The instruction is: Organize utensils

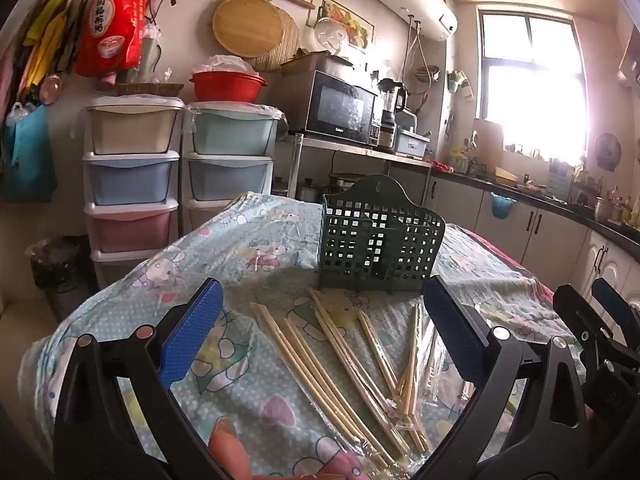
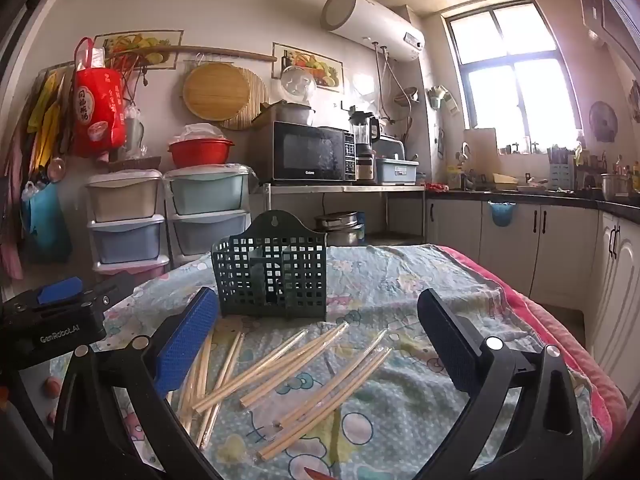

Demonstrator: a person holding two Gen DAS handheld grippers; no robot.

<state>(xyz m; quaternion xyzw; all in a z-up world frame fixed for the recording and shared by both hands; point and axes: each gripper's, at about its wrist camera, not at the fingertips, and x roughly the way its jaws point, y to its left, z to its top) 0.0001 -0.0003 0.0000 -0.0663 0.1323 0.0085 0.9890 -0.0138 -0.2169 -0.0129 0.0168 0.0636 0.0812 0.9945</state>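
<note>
Several pale wooden chopsticks (image 1: 340,360) lie scattered in clear wrappers on the cartoon-print tablecloth (image 1: 248,240), just in front of a dark green lattice utensil holder (image 1: 380,236) that stands upright. My left gripper (image 1: 320,312) hovers over the chopsticks, wide open, nothing between its blue pads (image 1: 192,332). In the right wrist view the same chopsticks (image 2: 288,368) spread out below my right gripper (image 2: 318,320), also wide open and holding nothing, with the holder (image 2: 276,268) behind them. The left gripper's body (image 2: 56,320) shows at that view's left edge.
Pastel drawer towers (image 1: 132,176) stand behind the table at left. A microwave (image 2: 312,152) sits on a metal shelf beyond. Kitchen cabinets and a cluttered counter (image 2: 540,196) run along the right under a bright window. A red blanket edge (image 2: 560,320) hangs off the table's right side.
</note>
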